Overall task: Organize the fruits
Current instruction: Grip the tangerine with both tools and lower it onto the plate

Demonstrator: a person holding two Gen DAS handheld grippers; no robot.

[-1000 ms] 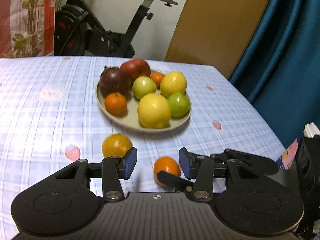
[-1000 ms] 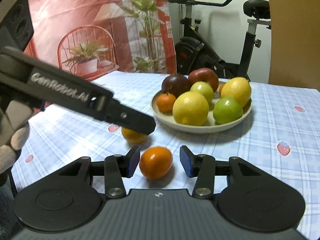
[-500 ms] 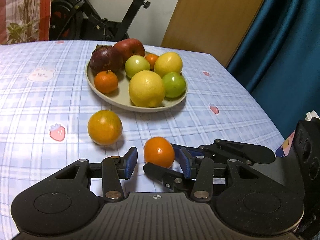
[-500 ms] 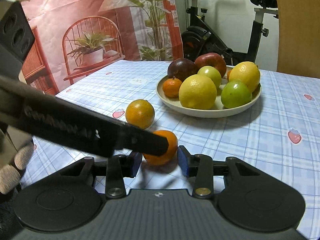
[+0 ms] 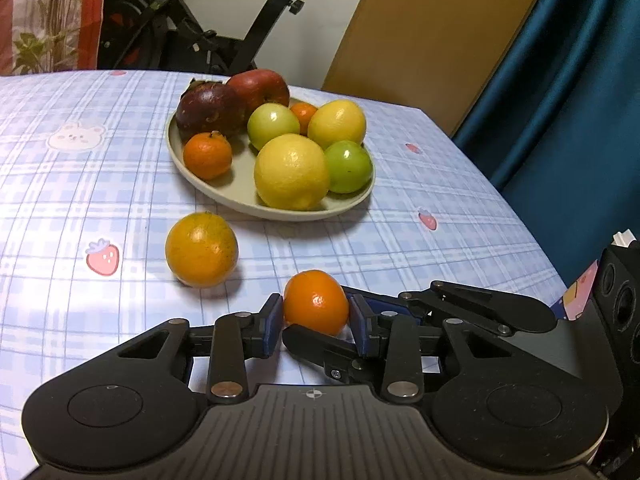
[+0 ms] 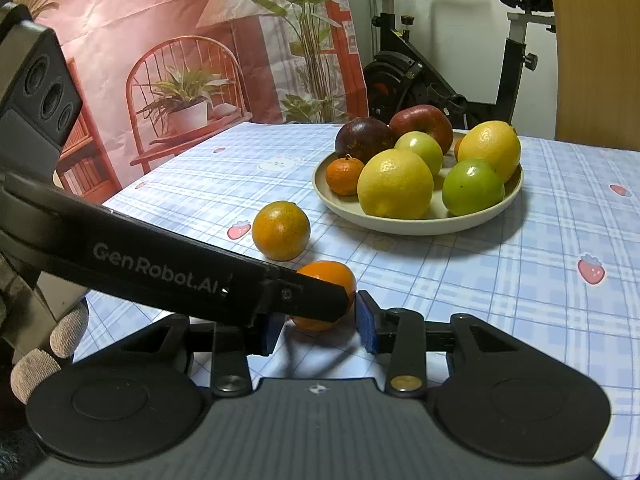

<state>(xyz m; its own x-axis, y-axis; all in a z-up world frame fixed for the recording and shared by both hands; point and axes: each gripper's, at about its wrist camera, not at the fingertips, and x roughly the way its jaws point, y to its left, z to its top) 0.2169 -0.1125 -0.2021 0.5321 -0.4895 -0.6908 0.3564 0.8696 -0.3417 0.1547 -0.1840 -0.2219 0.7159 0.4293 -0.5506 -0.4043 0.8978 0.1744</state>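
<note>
A small orange [image 5: 316, 300] lies on the plaid tablecloth, also in the right wrist view [image 6: 330, 276]. My left gripper [image 5: 316, 322] has its blue pads closed against both sides of it. My right gripper [image 6: 318, 326] is open, its fingers around the same orange from the other side, with the left gripper's finger [image 6: 280, 292] crossing in front. A larger orange [image 5: 201, 249] lies loose on the cloth just beyond, also in the right wrist view [image 6: 281, 230]. A beige plate [image 5: 240, 196] holds lemons, green fruits, small oranges, a red apple and a dark fruit.
The table's right edge [image 5: 532, 236] drops off by a blue curtain [image 5: 568, 92]. An exercise bike [image 6: 432, 80] stands behind the table. A printed backdrop [image 6: 180, 60] hangs at the left.
Both grippers moved forward around the small orange. The left gripper's pads narrowed from open onto it. The larger orange stayed in place.
</note>
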